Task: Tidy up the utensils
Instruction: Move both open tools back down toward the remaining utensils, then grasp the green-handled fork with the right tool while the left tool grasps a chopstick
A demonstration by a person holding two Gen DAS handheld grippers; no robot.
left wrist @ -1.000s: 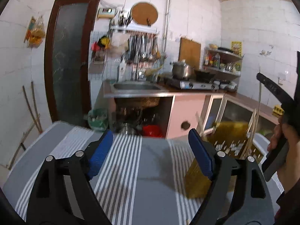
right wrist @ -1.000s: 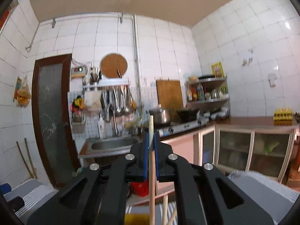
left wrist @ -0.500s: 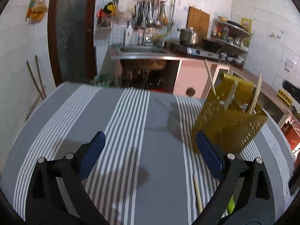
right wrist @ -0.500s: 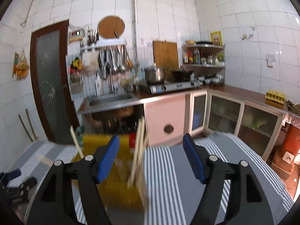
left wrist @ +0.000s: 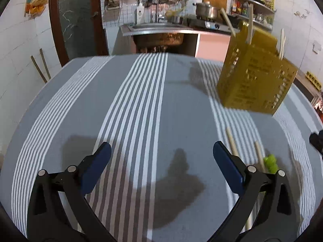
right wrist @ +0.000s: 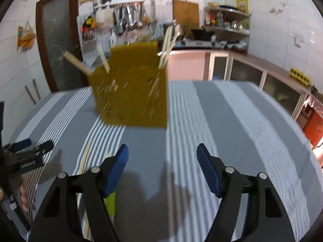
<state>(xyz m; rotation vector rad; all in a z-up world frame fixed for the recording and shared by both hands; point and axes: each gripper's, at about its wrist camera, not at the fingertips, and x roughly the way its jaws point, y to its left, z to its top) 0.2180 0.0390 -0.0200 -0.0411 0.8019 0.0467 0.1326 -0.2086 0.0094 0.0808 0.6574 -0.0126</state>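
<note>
Chopsticks point(left wrist: 231, 141) are the matter in hand: two pale wooden ones lie loose on the striped tablecloth point(left wrist: 141, 104), near the yellow perforated holder point(left wrist: 254, 80), with a small green utensil point(left wrist: 270, 162) just beside their near ends. Several more sticks already stand in the holder, leaning out at its corners.

The left gripper point(left wrist: 161, 157) hangs over bare cloth to the left of the loose sticks, its jaws at full spread with nothing between them. The right gripper point(right wrist: 162, 161) is empty too, its blue pads set moderately wide; its jaws have just been opening. It points at the cloth in front of the holder, with the loose sticks off to its left.

The risk, as I judge it, is a poor pick. A thin round stick lying flat may roll or skid under the pads, and with two lying close together a closing jaw could nudge the neighbour or catch both. A careless reach might also knock the holder, which is light and stands near.

The left wrist view shows the stick tips and green piece sharply; the right wrist view is blurred, so the green shape behind its left finger is probably that same utensil. Only the right view shows the other gripper and part of a hand point(right wrist: 22, 195) at the left edge.
</note>
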